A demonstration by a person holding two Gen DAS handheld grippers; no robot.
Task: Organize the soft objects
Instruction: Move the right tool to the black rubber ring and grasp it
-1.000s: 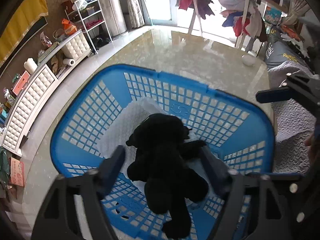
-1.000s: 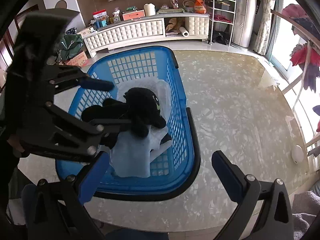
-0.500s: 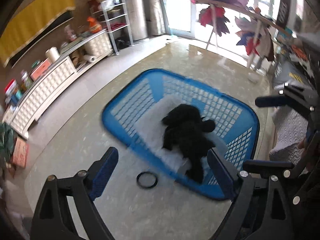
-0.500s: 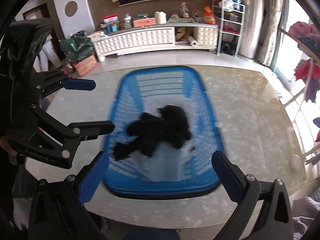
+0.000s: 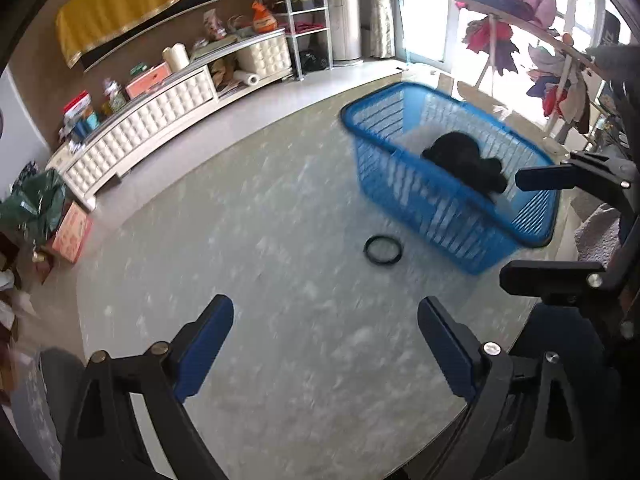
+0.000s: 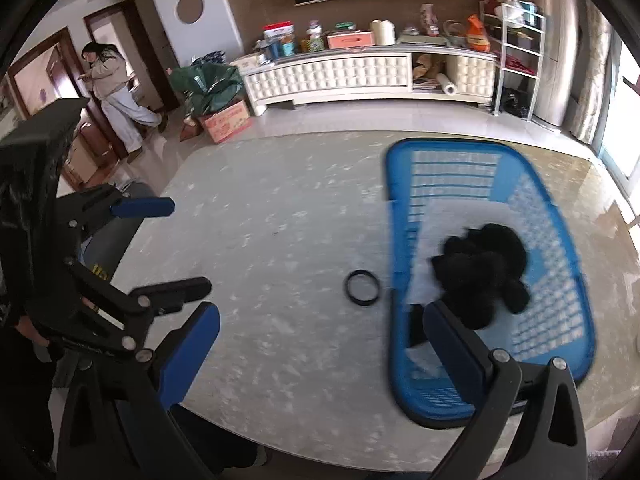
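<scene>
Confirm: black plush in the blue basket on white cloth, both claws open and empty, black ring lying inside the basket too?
Not quite. The black ring lies on the table beside the blue basket, outside it, as the right wrist view shows. The rest holds: black plush on white cloth, left claw and right claw open, empty.

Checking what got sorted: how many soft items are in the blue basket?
2: a black plush toy lying on a white cloth in the blue basket. More may be hidden underneath.
</scene>
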